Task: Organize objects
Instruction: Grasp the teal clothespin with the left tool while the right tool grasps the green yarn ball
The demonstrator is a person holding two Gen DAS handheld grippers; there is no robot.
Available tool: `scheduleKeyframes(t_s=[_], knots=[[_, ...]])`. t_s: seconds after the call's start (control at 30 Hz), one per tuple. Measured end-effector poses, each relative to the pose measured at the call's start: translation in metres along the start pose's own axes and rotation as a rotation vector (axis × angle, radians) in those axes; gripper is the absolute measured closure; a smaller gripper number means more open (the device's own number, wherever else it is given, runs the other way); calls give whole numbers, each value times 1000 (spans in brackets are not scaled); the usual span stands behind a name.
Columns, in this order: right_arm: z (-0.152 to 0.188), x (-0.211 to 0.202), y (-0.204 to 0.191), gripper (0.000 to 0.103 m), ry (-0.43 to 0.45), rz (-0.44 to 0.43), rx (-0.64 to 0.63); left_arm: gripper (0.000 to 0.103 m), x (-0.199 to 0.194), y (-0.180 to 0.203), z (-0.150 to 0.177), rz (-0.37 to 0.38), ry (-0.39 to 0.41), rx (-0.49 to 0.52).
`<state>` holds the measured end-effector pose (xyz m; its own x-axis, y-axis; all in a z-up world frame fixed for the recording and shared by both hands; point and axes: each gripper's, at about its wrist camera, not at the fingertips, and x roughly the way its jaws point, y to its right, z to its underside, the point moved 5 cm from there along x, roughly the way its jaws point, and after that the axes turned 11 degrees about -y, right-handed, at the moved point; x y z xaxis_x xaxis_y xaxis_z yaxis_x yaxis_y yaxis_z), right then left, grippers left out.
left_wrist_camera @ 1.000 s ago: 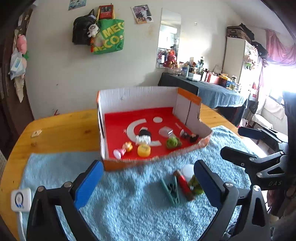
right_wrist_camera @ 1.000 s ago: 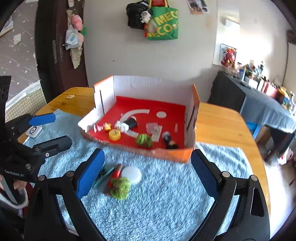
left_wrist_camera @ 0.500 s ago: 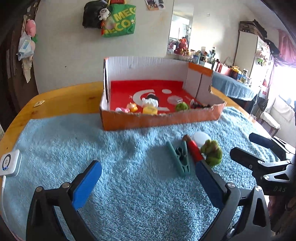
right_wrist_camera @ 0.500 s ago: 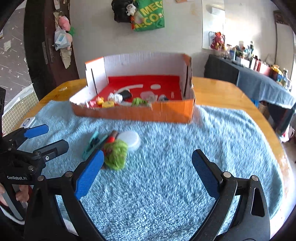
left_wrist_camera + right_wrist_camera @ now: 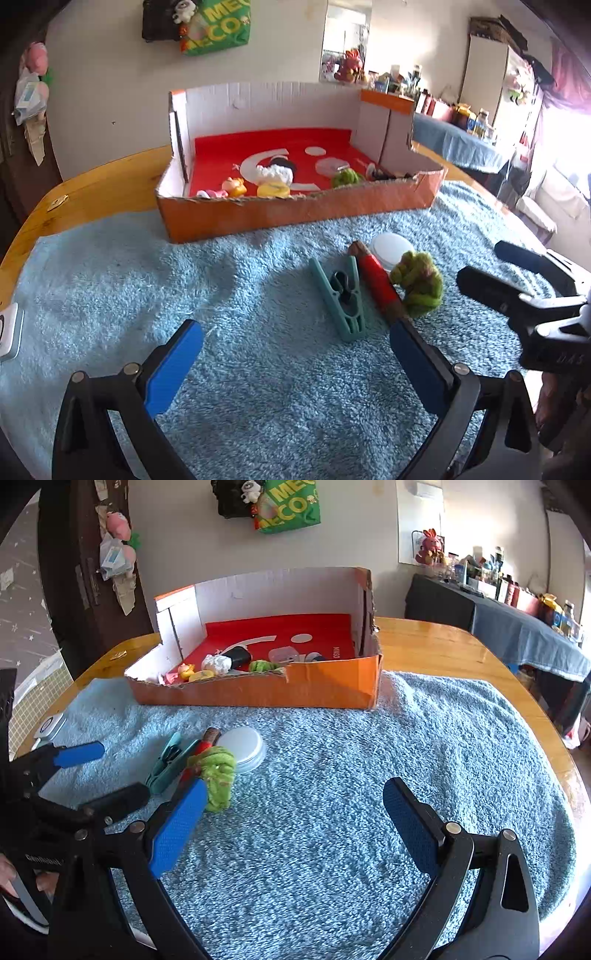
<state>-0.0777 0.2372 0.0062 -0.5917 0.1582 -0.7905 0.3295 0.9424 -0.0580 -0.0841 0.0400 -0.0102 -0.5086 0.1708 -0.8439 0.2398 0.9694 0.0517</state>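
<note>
Both grippers, left gripper and right gripper, gape wide, empty; only the right wrist view shows the worktop's right edge beyond the towel.

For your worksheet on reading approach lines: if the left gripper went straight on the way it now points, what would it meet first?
Probably the teal clothespin on the blue towel, lying just ahead of the open left gripper, right of centre. Depth is uncertain; the orange box stands farther behind.

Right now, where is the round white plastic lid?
The round white plastic lid lies on the blue towel, before the orange cardboard box, touching the green yarn ball.
</note>
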Motion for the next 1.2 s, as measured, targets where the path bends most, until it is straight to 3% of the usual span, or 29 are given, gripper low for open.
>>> scheduleKeyframes(t_s=[0.37,0.53,0.7,0.87,1.03,1.2], knots=[[-5,10,-10,6,-33,-52,-33,0,11,-25,-5,-75,-49,-27],[-6,21,-19,6,-62,-55,-51,0,10,-33,-9,-52,-57,-26],[-8,28,-18,6,-87,-82,-36,3,8,-26,-16,-35,-49,35],[-7,31,-20,6,-117,-170,-19,5,12,-15,-21,-16,-58,102],[-8,33,-19,6,-112,-119,-38,5,16,-11,-25,-4,-67,117],[-14,22,-7,6,-52,6,-61,5,16,-8,-29,9,-58,131]])
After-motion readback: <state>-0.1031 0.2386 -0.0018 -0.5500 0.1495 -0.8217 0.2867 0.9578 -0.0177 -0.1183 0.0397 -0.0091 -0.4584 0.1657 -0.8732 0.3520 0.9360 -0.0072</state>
